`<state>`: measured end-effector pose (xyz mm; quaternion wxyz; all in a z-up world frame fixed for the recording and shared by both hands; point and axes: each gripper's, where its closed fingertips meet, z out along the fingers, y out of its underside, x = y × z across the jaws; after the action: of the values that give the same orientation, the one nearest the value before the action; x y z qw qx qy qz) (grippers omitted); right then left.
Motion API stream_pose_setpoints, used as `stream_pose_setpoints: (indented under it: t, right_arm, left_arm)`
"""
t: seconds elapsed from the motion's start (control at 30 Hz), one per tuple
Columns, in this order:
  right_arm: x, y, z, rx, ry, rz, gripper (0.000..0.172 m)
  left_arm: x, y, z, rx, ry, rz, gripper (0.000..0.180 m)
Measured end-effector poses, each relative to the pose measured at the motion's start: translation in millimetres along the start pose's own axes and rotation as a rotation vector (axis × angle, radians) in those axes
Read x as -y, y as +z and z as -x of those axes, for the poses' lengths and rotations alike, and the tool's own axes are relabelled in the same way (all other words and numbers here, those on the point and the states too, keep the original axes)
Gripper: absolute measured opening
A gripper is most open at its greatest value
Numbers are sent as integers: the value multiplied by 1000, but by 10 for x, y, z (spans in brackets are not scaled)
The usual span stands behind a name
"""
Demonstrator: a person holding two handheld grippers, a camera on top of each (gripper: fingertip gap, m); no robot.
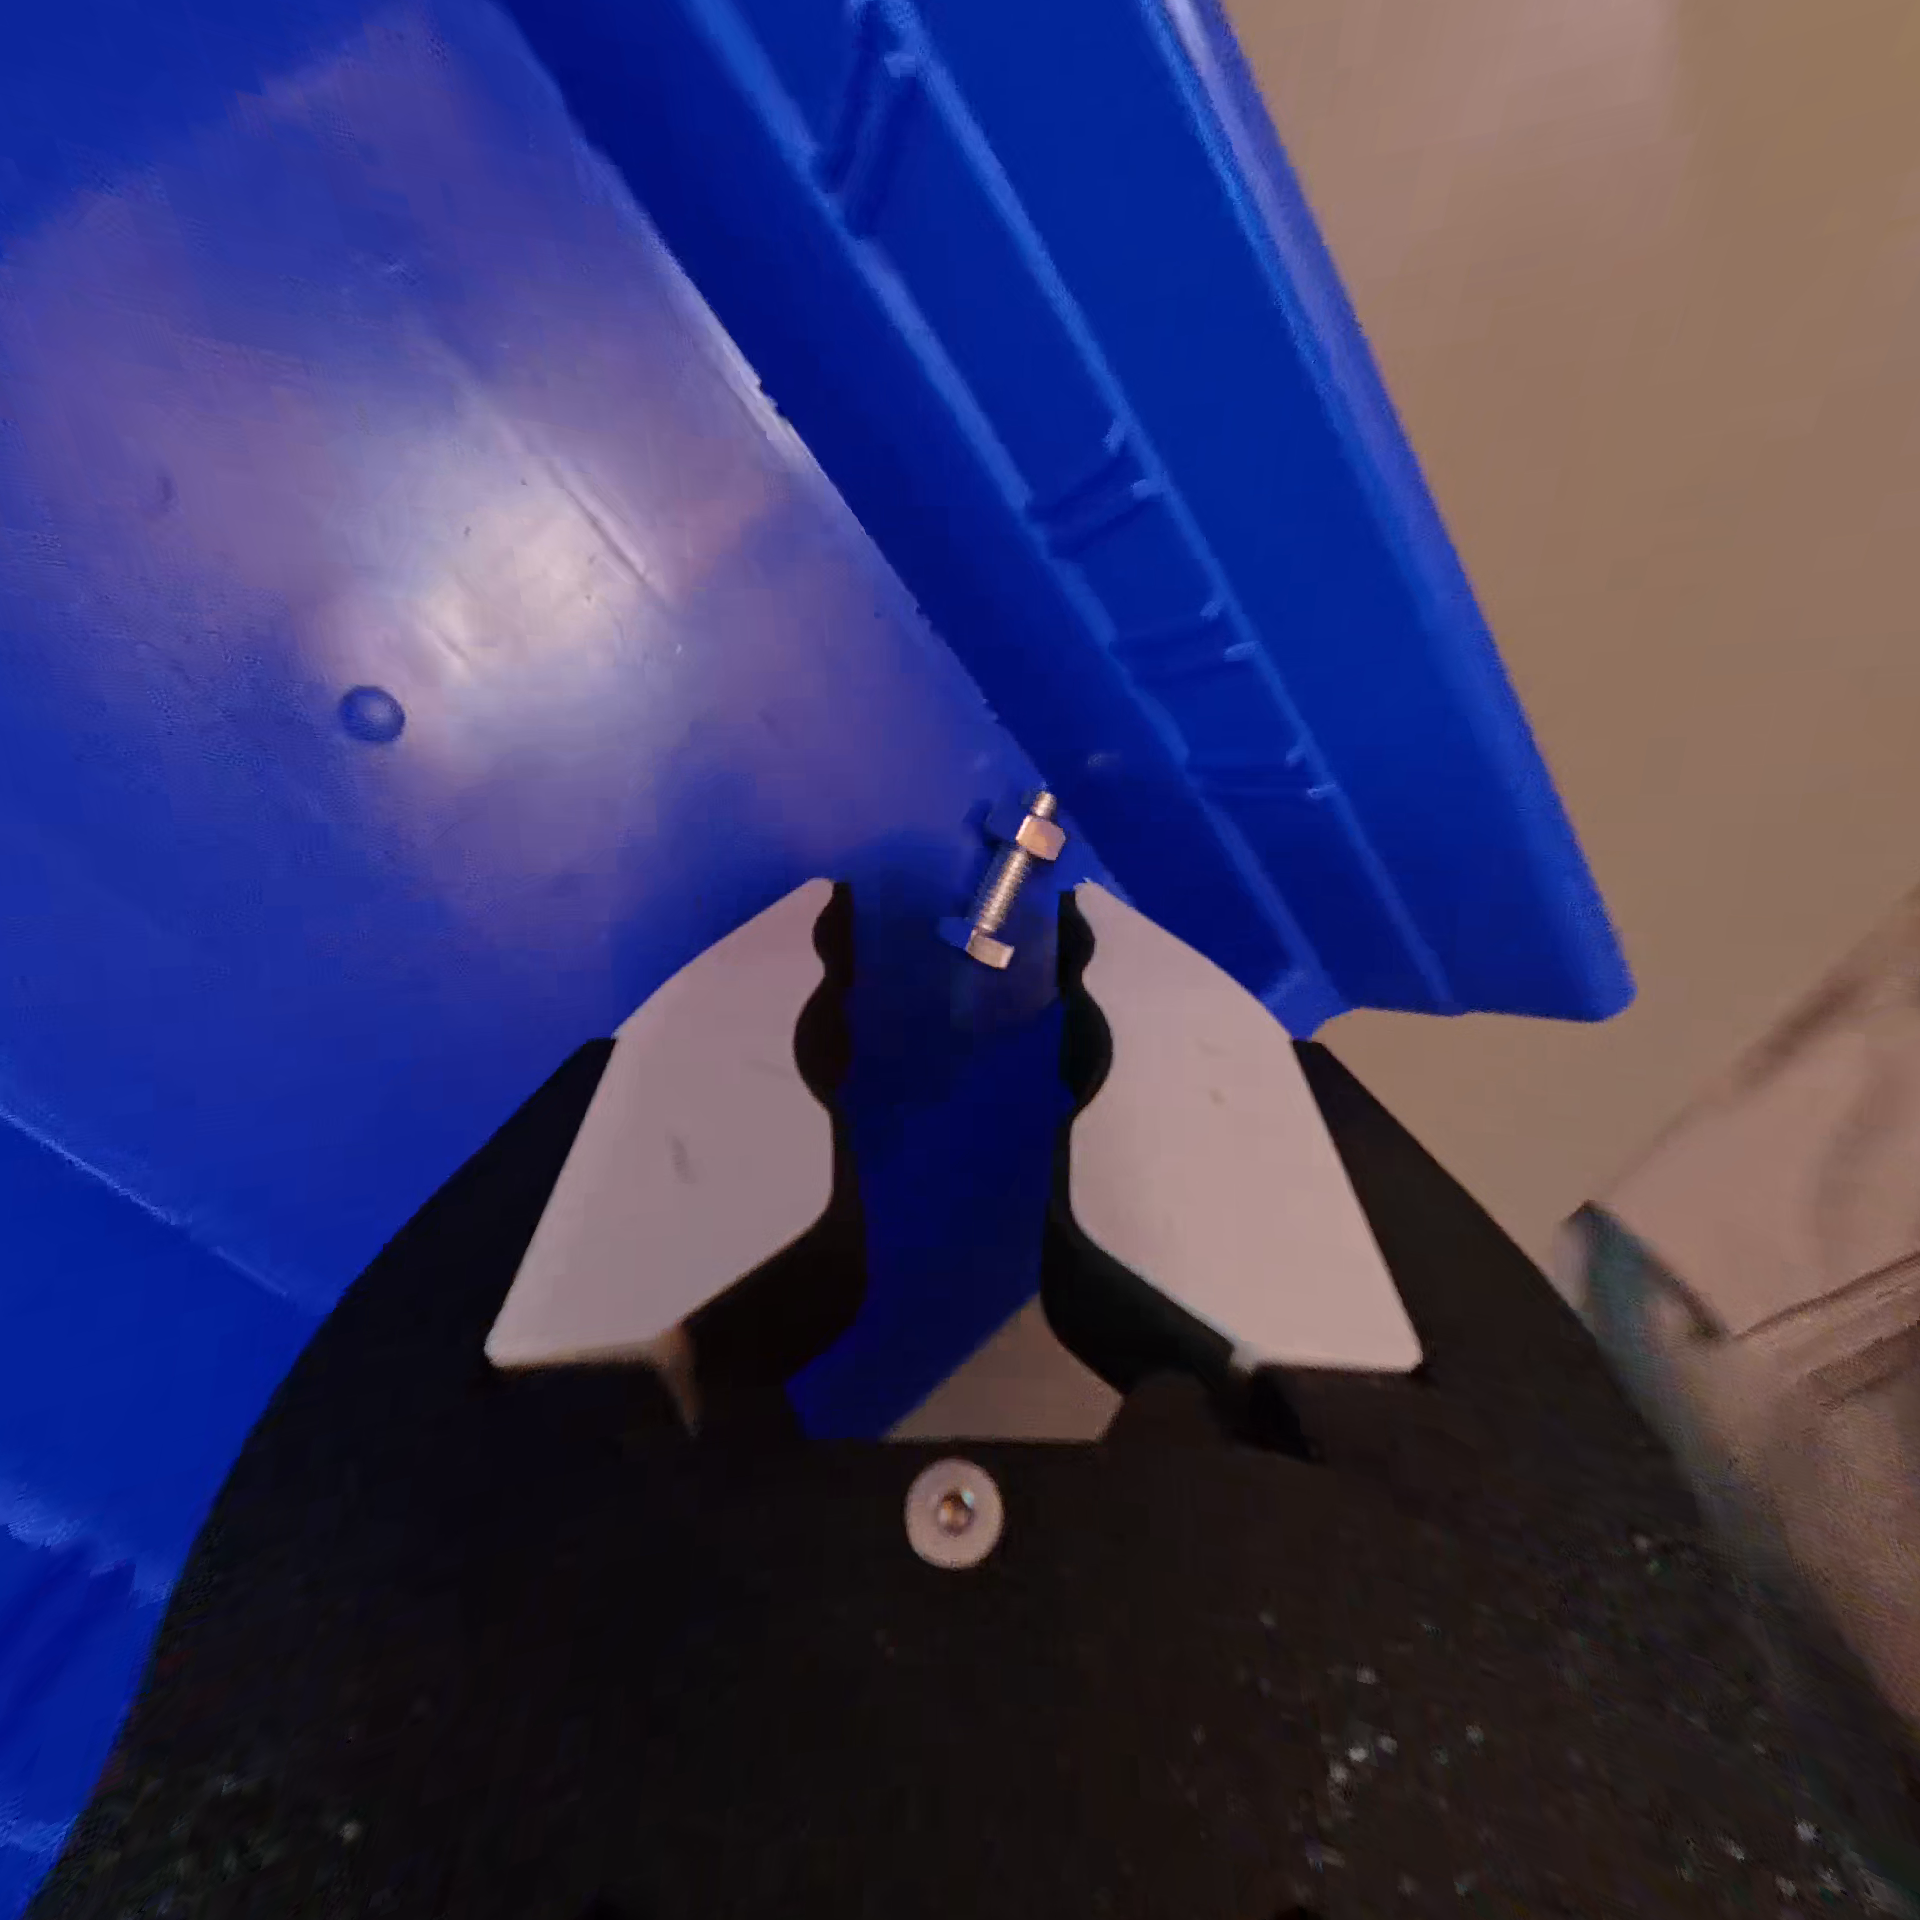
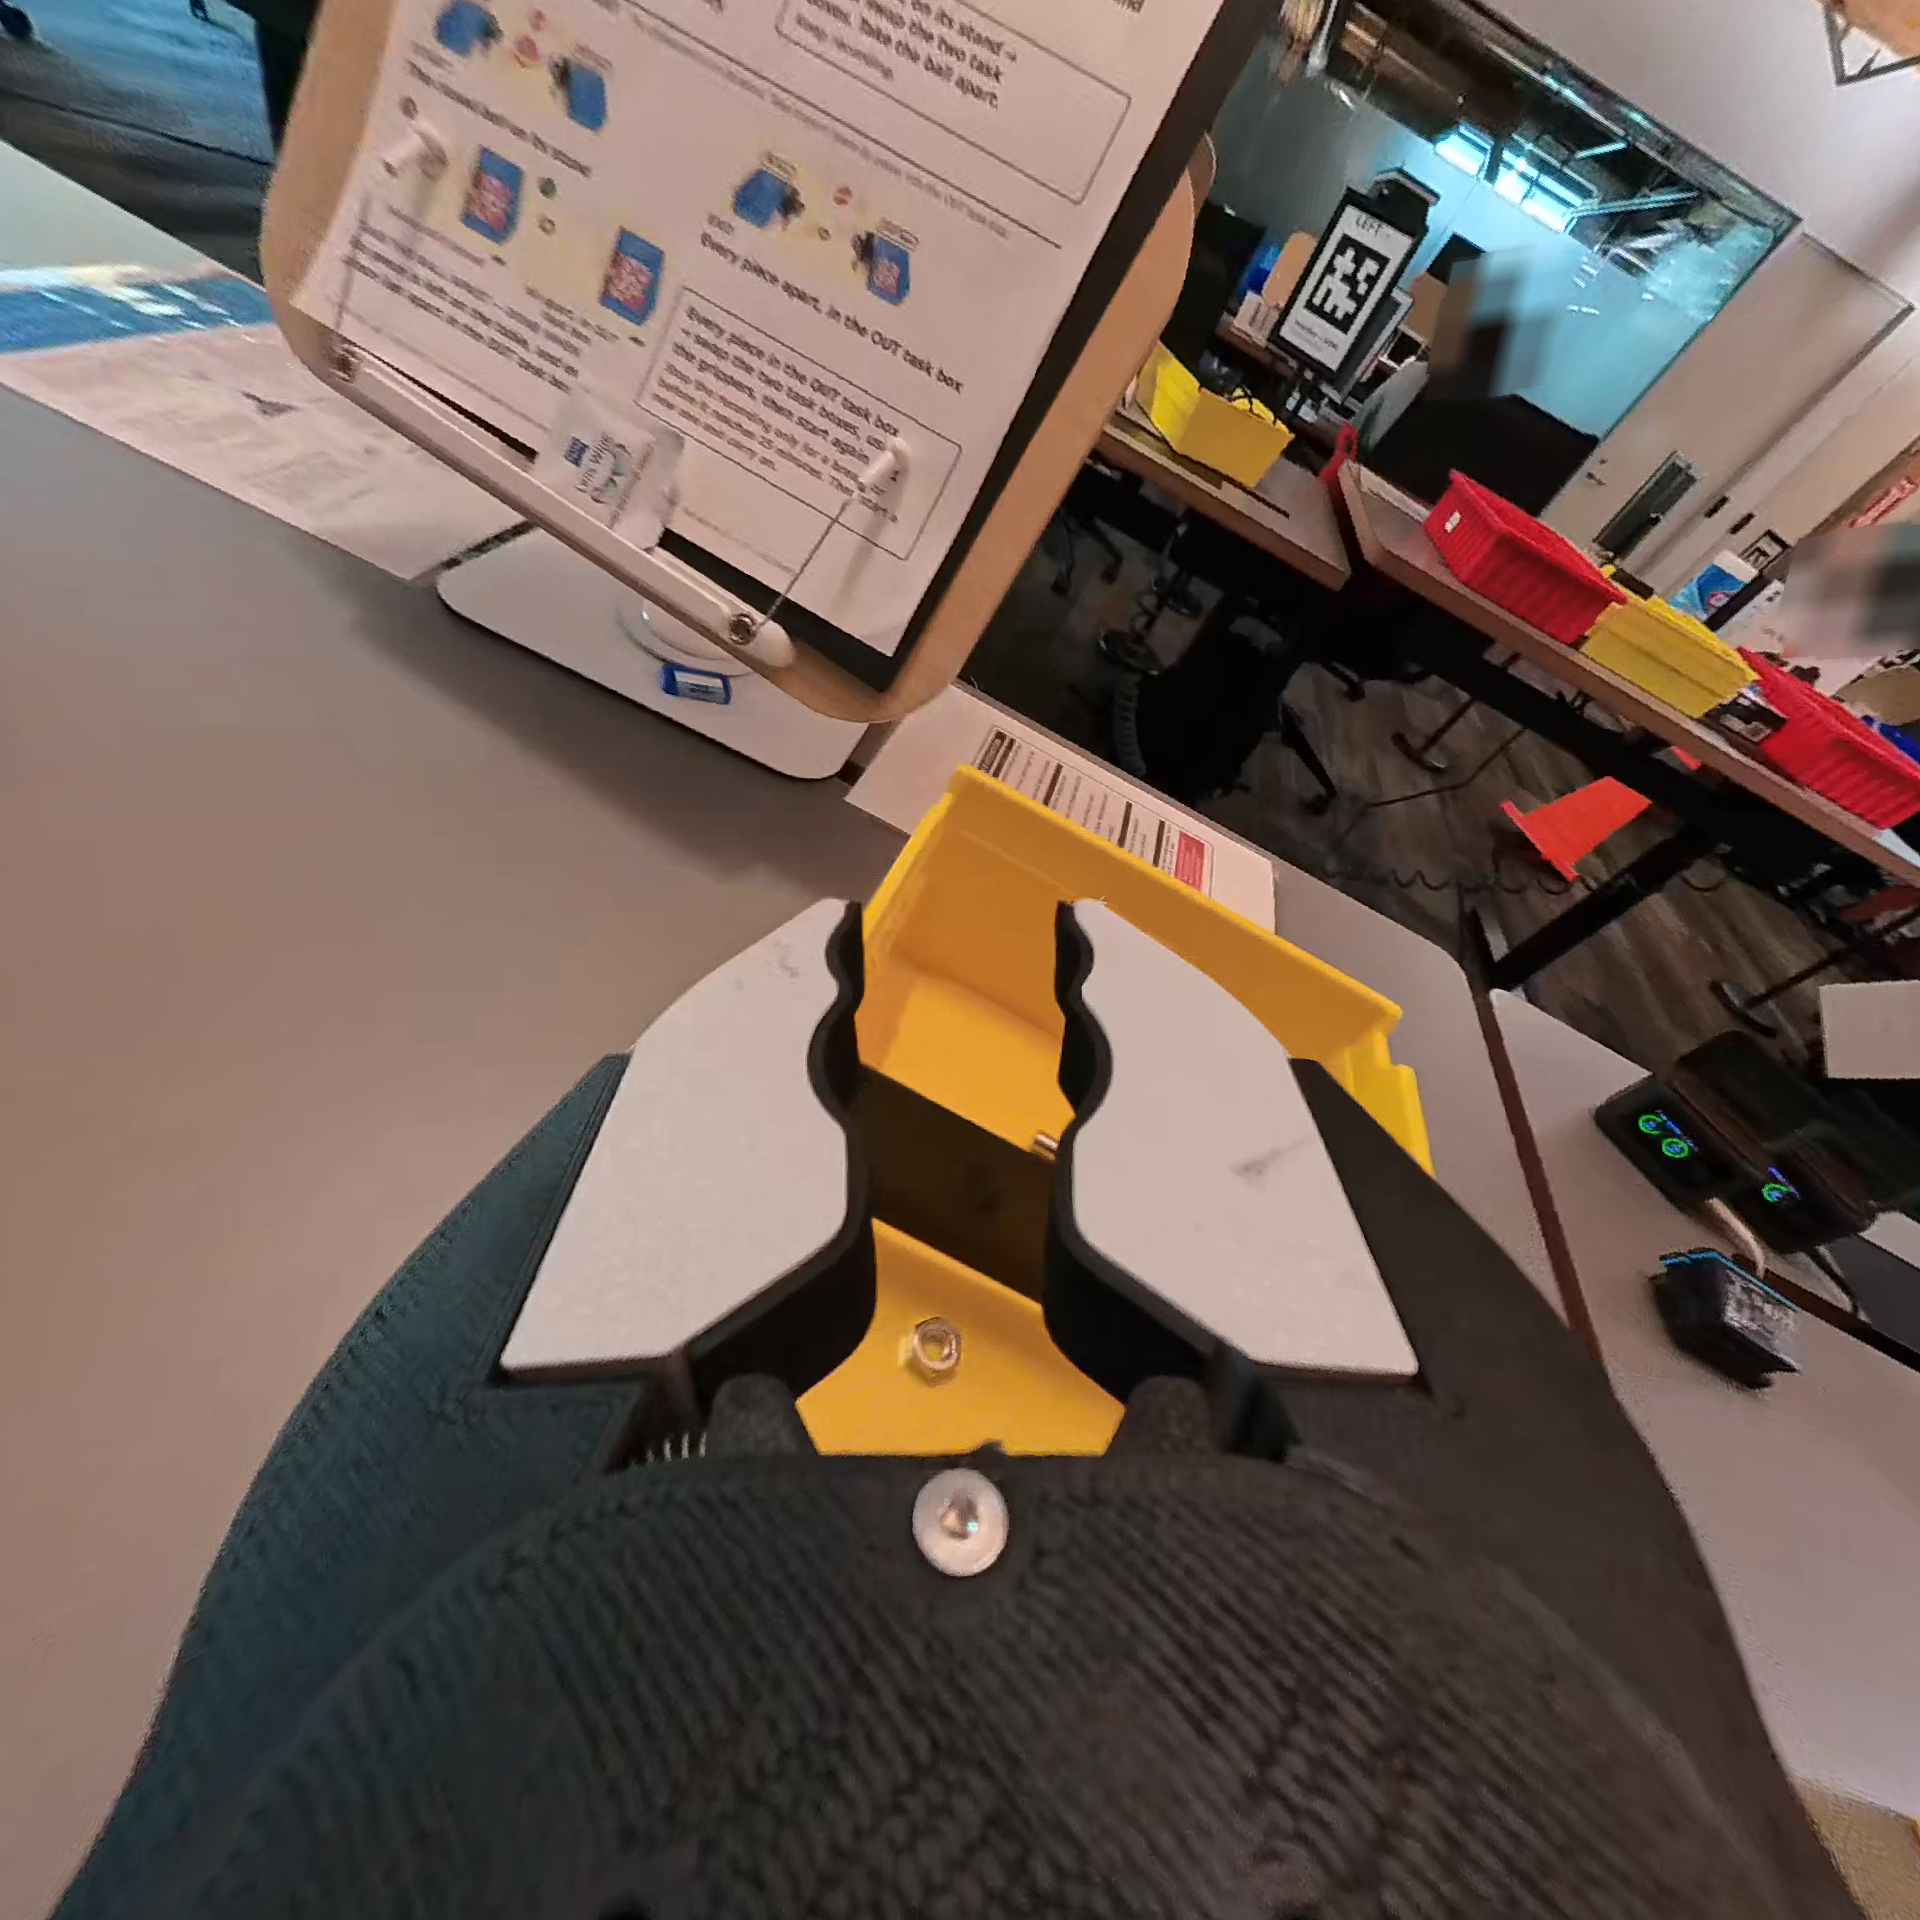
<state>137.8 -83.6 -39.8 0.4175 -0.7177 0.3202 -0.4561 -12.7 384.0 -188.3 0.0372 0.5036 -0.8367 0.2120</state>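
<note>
The left gripper [image 1: 956,914] stands partly open inside the blue bin [image 1: 416,582], gripping nothing; a silver bolt with a nut [image 1: 1006,896] lies on the bin floor just beside its right fingertip. The right gripper [image 2: 958,935] hangs partly open over the yellow bin [image 2: 1174,925] on the grey desk [image 2: 364,935], clasping nothing, with a loose nut [image 2: 933,1349] in the bin beneath it.

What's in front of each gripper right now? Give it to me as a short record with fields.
left gripper: jaws apart, over the floor of a blue bin
nearest item: silver bolt with a nut threaded on it, lying at the bin's side wall, between the fingertips, not gripped
right gripper: jaws apart, above a yellow bin
in yellow bin: loose nut, black divider
surface: grey table
behind: instruction board on a stand
</note>
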Motion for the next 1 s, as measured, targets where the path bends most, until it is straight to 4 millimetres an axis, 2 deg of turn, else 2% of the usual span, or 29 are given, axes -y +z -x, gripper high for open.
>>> stream_pose_setpoints:
  t: [0.1, 0.2, 0.33, 0.47, 0.63, 0.73, 0.93, 1.0]
  right_arm:
    - [-29, -98, 62, 7, 0, -8, 36]
    - [-55, -165, 149, 22, 6, -25, 36]
    - [-107, -239, 269, 52, -4, -32, 37]
    - [-141, -332, 287, 54, -24, -44, 38]
    - [-188, -455, 237, 52, 17, -71, 38]
    - [-195, -522, 230, 56, 40, -89, 38]
    - [-155, -637, 237, 53, 56, -126, 38]
    - [-143, -672, 239, 53, 69, -143, 38]
  left_arm:
    - [-134, 83, 45, 28, 127, 138, 43]
    - [-134, 171, -112, -59, 224, 186, 39]
    - [-108, 216, -211, -71, 324, 235, 36]
    - [-123, 187, -88, -6, 352, 308, 26]
    - [-146, 246, -222, -143, 300, 323, 29]
    - [-115, 271, -100, -82, 273, 342, 24]
    - [-125, 283, -51, -49, 345, 364, 17]
    - [-141, 286, -34, -31, 394, 361, 9]
